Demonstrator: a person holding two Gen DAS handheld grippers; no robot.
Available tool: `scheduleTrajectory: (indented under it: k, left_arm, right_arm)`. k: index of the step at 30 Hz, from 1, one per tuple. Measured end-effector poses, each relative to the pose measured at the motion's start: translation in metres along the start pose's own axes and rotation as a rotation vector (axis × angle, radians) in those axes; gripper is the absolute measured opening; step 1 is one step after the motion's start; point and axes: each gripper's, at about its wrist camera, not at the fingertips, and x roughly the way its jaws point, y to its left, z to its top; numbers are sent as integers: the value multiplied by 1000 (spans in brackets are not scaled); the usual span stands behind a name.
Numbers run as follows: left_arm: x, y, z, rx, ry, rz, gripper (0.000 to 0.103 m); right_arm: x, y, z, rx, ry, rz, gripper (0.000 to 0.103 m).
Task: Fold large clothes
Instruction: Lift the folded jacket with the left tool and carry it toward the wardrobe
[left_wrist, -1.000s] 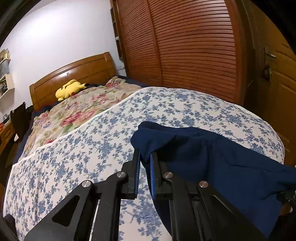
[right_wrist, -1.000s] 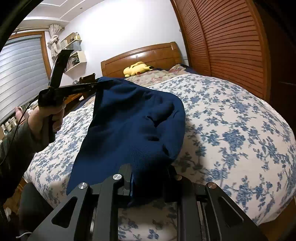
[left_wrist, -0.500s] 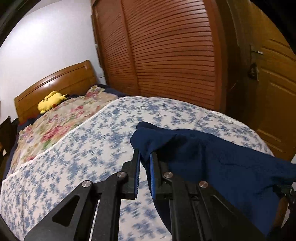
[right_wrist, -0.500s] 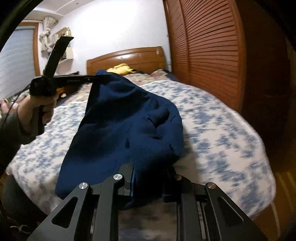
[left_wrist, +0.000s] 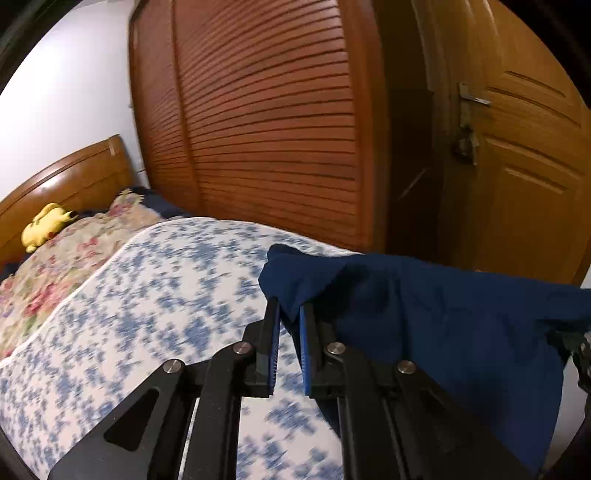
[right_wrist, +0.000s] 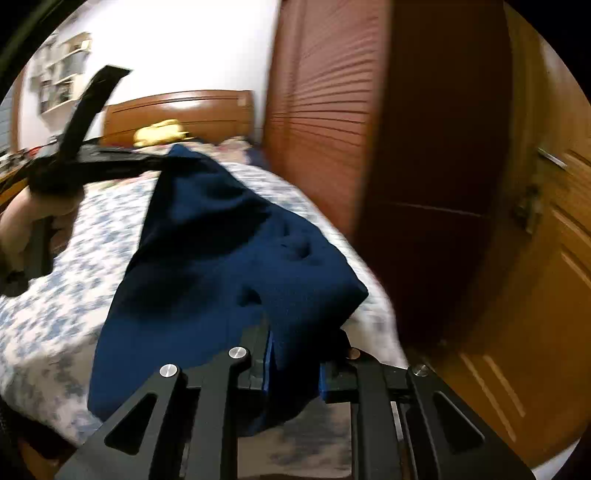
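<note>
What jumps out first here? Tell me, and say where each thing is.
A navy blue garment hangs stretched above the blue-flowered bedspread, pinched at one edge by the left gripper and at another by the right gripper. Behind the bed, a reddish slatted wardrobe fills the wall. A yellow plush toy lies by the wooden headboard.

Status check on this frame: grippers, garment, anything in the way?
Left hand-held gripper and right hand-held gripper both shut on navy garment. Garment held up between them above floral bed cover. Nothing in the way.
</note>
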Motion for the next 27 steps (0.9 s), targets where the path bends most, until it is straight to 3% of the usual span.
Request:
scheduleTrajectory:
  k: [6,8,10,12,14,16,20,23,24,26,27]
  left_arm:
    - [19,-14,-3,21,18,19,11]
    - [17,-8,-6,11,30,1,11]
    - [16,-3,-10,-3,44,-15,13]
    - [11,2,-15,-3,49,-17,15]
    - [0,5,-19,15,41,-37,30]
    - [-9,5,-23,26,38,-61,36]
    - [-33,6,-39,25,38,-116,39]
    - [-51,4,-53,34,36,-143,42]
    - [-54,2,-55,36,35,-149,45]
    - [-67,1,-65,33,23,-168,64]
    - [-71,0,-69,33,18,-173,66]
  right_arm:
    - [8,-5,-20,35,78,-42,22]
    - [4,-4,-24,54,85,-61,28]
    - [0,-3,-22,74,89,-89,45]
    - [-6,-7,-19,89,81,-107,50]
    - [-12,-7,-14,85,60,-117,52]
    - [-18,2,-7,71,31,-118,53]
    - [-25,14,1,55,3,-163,53]
    - [-23,13,-1,73,37,-201,58]
    - [-19,12,-3,69,49,-225,61]
    - [-13,12,-2,58,85,-298,63]
    - [-9,8,0,63,100,-320,65]
